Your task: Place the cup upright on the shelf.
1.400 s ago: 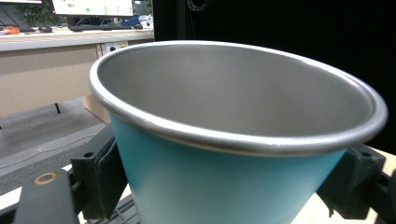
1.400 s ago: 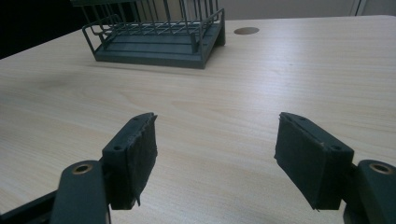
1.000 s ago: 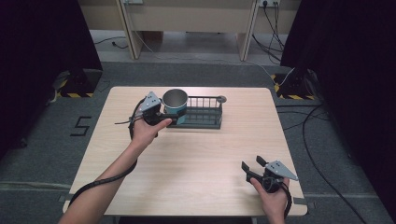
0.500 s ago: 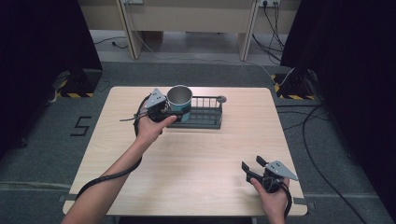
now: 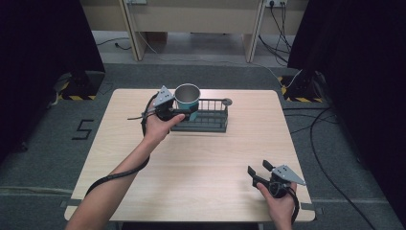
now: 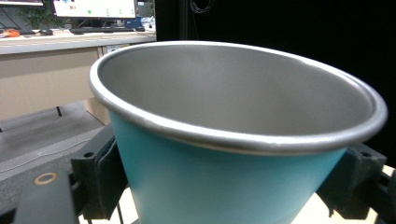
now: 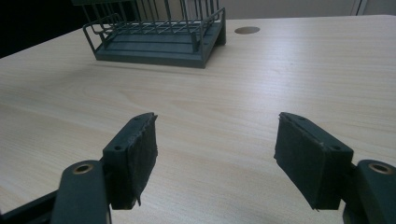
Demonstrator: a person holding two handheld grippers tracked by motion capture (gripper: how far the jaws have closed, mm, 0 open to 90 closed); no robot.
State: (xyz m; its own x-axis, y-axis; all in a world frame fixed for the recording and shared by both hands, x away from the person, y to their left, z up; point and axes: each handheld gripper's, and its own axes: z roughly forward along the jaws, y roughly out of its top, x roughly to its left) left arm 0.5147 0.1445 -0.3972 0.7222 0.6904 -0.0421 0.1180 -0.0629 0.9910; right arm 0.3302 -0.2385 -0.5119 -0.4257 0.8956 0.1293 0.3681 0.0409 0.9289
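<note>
Here the cup [image 6: 233, 154] base is cut off.
Left gripper [image 5: 173, 111] clamps the cup; right gripper [image 7: 215, 154] jaws stand wide apart, empty.

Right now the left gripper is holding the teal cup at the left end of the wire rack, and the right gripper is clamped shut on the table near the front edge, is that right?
Not quite. The right gripper is open, with its jaws wide apart and nothing between them, as the right gripper view shows. The rest holds: the left gripper holds the teal cup at the left end of the wire rack.
</note>
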